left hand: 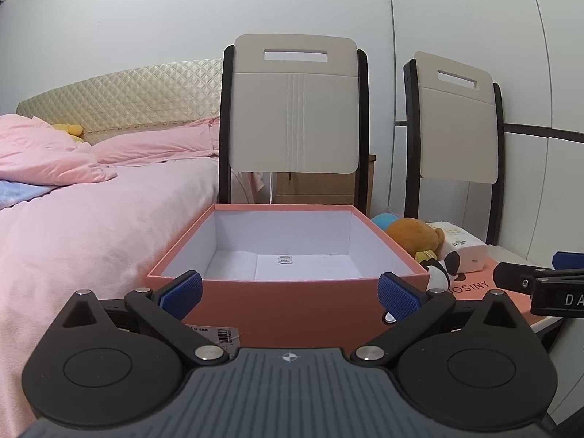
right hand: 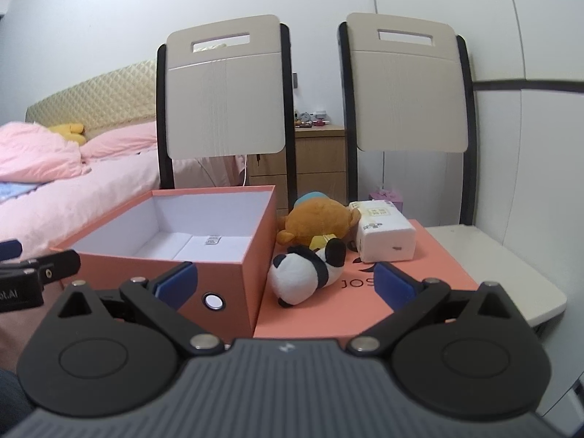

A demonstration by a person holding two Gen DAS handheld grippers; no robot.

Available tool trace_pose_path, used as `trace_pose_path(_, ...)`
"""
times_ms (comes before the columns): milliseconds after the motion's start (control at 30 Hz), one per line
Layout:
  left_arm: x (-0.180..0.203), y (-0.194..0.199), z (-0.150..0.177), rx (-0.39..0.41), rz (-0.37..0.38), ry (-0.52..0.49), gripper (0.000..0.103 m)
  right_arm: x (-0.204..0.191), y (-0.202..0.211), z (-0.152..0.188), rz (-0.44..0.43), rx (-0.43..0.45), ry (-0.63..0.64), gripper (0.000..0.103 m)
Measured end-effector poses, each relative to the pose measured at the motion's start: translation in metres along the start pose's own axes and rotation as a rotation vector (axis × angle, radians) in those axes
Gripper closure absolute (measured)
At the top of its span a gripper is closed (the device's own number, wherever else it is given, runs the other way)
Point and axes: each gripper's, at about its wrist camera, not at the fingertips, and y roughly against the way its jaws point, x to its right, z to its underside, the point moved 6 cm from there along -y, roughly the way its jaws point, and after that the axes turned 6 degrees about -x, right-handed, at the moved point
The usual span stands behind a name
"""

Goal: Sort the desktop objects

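Note:
An open orange box (left hand: 277,295) with a white inside stands in front of my left gripper (left hand: 288,294), which is open and empty just short of its near wall. The box also shows in the right wrist view (right hand: 219,273). To its right, on an orange lid (right hand: 419,292), lie a panda plush (right hand: 306,273), a brown bear plush (right hand: 317,222) and a white tissue pack (right hand: 385,230). My right gripper (right hand: 284,284) is open and empty, a little in front of the panda. In the left wrist view the bear (left hand: 414,235), panda (left hand: 443,266) and tissue pack (left hand: 463,248) are partly hidden by the box.
Two beige chairs (right hand: 224,95) (right hand: 405,87) stand behind the box and lid. A bed with pink bedding (left hand: 73,219) lies to the left. A wooden drawer unit (right hand: 317,160) is behind the chairs. A white seat or table surface (right hand: 511,273) carries the lid.

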Motion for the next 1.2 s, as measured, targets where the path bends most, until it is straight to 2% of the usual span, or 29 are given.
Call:
trace_pose_path(300,-0.007,-0.005,-0.003,0.022,0.022,-0.011,0.0,0.01,-0.011,-0.01,0.002,0.033,-0.024,0.0)
trace_pose_path(433,-0.007,-0.015,-0.004,0.042,-0.001,-0.023,0.0,0.019,-0.017,-0.014,0.007,0.036,-0.045,0.0)
trace_pose_path(567,0.001,-0.024,-0.005,0.048,0.043,-0.052,0.0,0.029,-0.023,-0.015,0.006,0.02,-0.086,0.0)
trace_pose_path(800,0.044,-0.043,-0.021,0.049,0.165,-0.249,0.0,0.04,-0.022,-0.015,-0.009,0.018,-0.129,0.0)
trace_pose_path(1000,0.091,-0.079,-0.025,-0.01,0.259,-0.395,0.0,0.057,-0.018,-0.013,-0.017,0.009,-0.162,0.0)
trace_pose_path(1200,0.141,-0.106,-0.028,-0.052,0.36,-0.587,0.011,0.077,-0.007,-0.01,-0.011,0.017,-0.167,0.0)
